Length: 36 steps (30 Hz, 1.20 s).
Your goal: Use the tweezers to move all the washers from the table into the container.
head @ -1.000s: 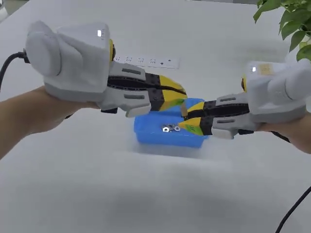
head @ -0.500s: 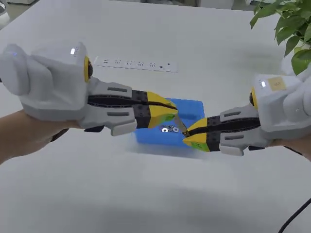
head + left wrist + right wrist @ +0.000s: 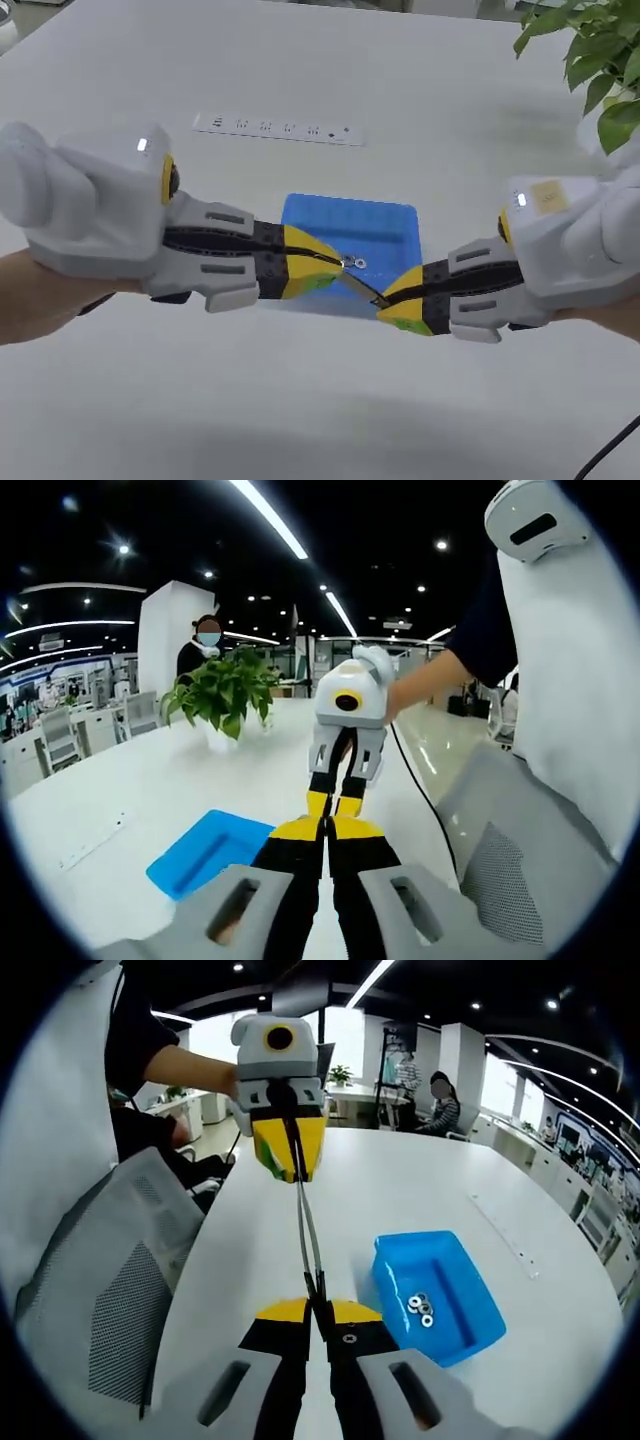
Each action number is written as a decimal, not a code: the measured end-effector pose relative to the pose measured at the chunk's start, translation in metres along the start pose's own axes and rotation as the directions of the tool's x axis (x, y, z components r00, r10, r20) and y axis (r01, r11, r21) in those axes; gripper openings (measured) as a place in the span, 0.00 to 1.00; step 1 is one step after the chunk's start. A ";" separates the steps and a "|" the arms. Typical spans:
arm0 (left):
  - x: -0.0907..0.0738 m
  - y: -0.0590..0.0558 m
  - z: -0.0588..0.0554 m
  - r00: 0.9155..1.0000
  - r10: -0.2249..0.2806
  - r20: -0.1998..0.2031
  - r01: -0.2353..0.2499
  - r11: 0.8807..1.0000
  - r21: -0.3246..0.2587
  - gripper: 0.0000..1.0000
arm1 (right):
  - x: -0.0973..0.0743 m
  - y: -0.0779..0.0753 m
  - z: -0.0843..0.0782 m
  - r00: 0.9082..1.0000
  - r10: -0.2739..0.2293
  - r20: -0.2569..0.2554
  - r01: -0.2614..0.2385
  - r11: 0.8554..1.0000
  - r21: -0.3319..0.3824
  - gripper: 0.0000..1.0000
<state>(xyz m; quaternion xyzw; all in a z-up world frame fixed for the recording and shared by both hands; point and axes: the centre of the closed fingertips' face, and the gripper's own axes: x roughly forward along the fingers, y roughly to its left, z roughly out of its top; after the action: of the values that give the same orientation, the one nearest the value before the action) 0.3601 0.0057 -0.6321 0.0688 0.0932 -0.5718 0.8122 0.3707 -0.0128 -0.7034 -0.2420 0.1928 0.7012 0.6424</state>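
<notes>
At the white workbench point(image 3: 300, 400), a person holds two grippers tip to tip over the near edge of a blue container point(image 3: 350, 220). The left gripper point(image 3: 318, 272) has its yellow jaws pressed together on one end of the tweezers point(image 3: 365, 286); the right gripper point(image 3: 392, 298) is likewise clamped on the other end, so the slim metal tool bridges the two. The washers point(image 3: 356, 263) lie in a small cluster inside the container (the right gripper view shows them on its floor, near one wall). A power strip point(image 3: 275, 128) lies beyond the container, and a leafy plant point(image 3: 600, 60) stands at the table's far right.
</notes>
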 end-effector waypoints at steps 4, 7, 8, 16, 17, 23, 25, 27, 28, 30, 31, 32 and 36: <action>-0.002 0.001 -0.015 0.999 0.006 -0.047 -0.006 1.000 -0.004 0.05 | 0.004 0.001 -0.006 0.999 0.000 -0.038 -0.001 1.000 -0.008 0.06; -0.001 0.002 -0.028 0.995 0.011 -0.103 -0.011 1.000 0.003 0.05 | 0.005 -0.001 -0.012 0.996 -0.018 -0.086 0.014 0.999 -0.045 0.06; 0.000 0.002 -0.030 0.994 0.012 -0.109 -0.012 1.000 0.001 0.05 | 0.006 -0.001 -0.014 0.995 -0.017 -0.094 0.012 0.999 -0.046 0.06; -0.001 0.006 -0.052 0.971 0.034 -0.238 -0.019 0.998 0.063 0.06 | 0.007 -0.005 -0.020 0.991 -0.027 -0.127 0.018 0.997 -0.071 0.06; -0.001 0.006 -0.051 0.971 0.033 -0.236 -0.020 0.998 0.059 0.06 | 0.008 -0.005 -0.020 0.991 -0.025 -0.129 0.015 0.997 -0.073 0.06; 0.000 0.009 -0.055 0.959 0.030 -0.281 -0.007 0.997 0.082 0.06 | 0.009 -0.007 -0.021 0.990 -0.024 -0.140 0.013 0.997 -0.076 0.06; 0.000 0.008 -0.060 0.951 0.023 -0.307 0.007 0.995 0.096 0.06 | 0.009 -0.007 -0.023 0.988 -0.025 -0.156 0.011 0.996 -0.093 0.06; 0.001 0.009 -0.063 0.945 0.025 -0.326 0.011 0.994 0.108 0.06 | 0.009 -0.008 -0.024 0.985 -0.027 -0.168 0.010 0.995 -0.102 0.06; 0.002 0.010 -0.065 0.942 0.030 -0.334 0.008 0.994 0.112 0.06 | 0.009 -0.008 -0.026 0.984 -0.028 -0.176 0.010 0.995 -0.103 0.06; 0.004 0.010 -0.071 0.934 0.034 -0.356 0.010 0.993 0.120 0.05 | 0.010 -0.010 -0.029 0.981 -0.034 -0.192 0.013 0.994 -0.108 0.06; 0.006 0.010 -0.075 0.928 0.033 -0.371 0.012 0.993 0.119 0.05 | 0.012 -0.010 -0.033 0.977 -0.036 -0.210 0.011 0.993 -0.117 0.06; 0.007 0.009 -0.078 0.925 0.031 -0.378 0.015 0.993 0.119 0.05 | 0.012 -0.010 -0.036 0.974 -0.034 -0.223 0.006 0.992 -0.124 0.06; 0.011 0.011 -0.095 0.897 0.035 -0.441 0.020 0.993 0.119 0.05 | 0.017 -0.010 -0.044 0.965 -0.037 -0.260 -0.002 0.989 -0.146 0.06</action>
<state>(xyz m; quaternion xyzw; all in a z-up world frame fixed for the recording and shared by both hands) 0.3675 0.0204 -0.7266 0.2461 0.2400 -0.5429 0.7662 0.3838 -0.0238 -0.7482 -0.3805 0.2224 0.6695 0.5980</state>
